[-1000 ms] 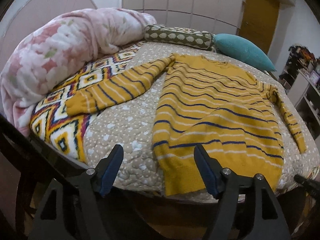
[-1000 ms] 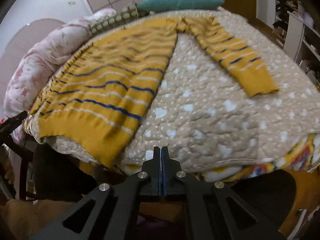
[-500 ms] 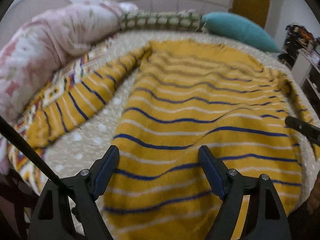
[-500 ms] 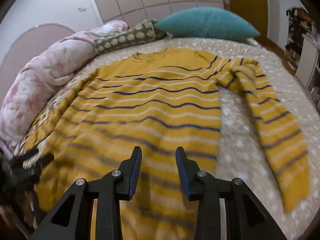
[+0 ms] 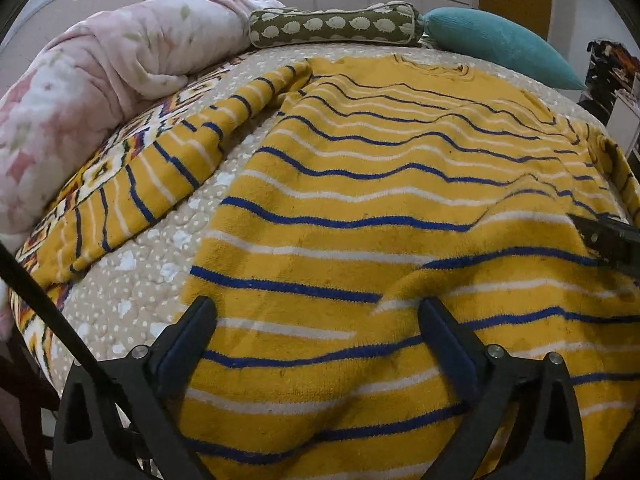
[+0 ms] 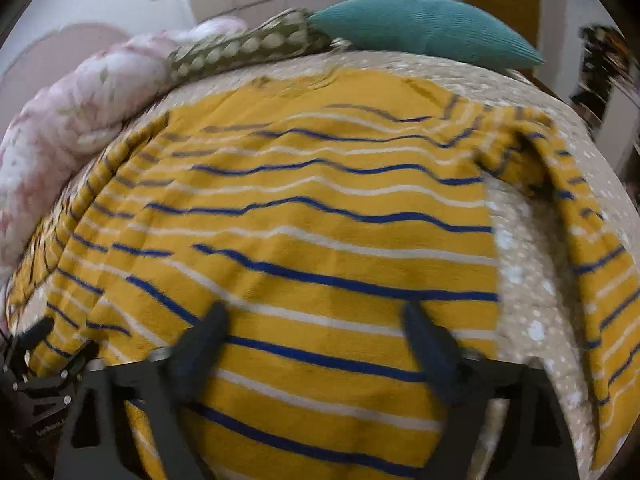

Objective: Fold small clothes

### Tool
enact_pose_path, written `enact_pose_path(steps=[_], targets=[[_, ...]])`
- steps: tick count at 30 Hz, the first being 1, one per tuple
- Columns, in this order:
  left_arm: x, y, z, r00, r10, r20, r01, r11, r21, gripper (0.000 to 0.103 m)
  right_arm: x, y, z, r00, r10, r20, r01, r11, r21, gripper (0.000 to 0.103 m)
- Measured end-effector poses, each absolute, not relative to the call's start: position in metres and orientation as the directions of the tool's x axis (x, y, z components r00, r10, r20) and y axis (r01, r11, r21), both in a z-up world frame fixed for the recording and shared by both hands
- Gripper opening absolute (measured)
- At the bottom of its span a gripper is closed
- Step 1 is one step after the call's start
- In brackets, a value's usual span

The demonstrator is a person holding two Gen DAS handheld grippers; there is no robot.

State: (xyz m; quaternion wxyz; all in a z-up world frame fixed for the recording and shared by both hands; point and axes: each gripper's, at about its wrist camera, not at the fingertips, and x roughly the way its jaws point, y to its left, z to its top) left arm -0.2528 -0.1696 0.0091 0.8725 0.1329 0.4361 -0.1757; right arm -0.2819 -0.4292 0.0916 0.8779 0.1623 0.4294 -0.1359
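A mustard sweater with blue and white stripes lies flat on the bed, neck toward the pillows. It also shows in the right wrist view. Its left sleeve spreads out to the left; its right sleeve runs down the right side. My left gripper is open, low over the hem's left part. My right gripper is open over the hem's right part. The right gripper's tip also shows at the right edge of the left wrist view. Neither holds anything.
A rolled pink blanket lies along the bed's left. A green bolster and a teal pillow sit at the head. The beige quilt covers the bed. Shelves stand to the right.
Both grippers have moved forward and down over the sweater's hem. My right gripper has opened from shut to wide open. The left stays open.
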Motion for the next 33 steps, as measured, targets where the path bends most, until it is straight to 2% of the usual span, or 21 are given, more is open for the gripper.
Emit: enact_pose_path(steps=[6, 14, 33], targets=[[-0.251, -0.171, 0.009, 0.539, -0.181, -0.822, 0.415, 0.907, 0.072, 0.102, -0.265, -0.415, 0.087, 0.513, -0.189, -0.837, 0.378, 0.926, 0.023, 0.103], [-0.248, -0.174, 0.009, 0.528, -0.158, -0.835, 0.398, 0.914, 0.078, 0.103, -0.27, -0.414, 0.084, 0.567, -0.203, -0.798, 0.377, 0.925, 0.033, 0.103], [-0.247, -0.177, 0.009, 0.523, -0.129, -0.843, 0.365, 0.927, 0.085, 0.103, -0.268, -0.41, 0.084, 0.558, -0.248, -0.792, 0.396, 0.918, -0.009, 0.103]])
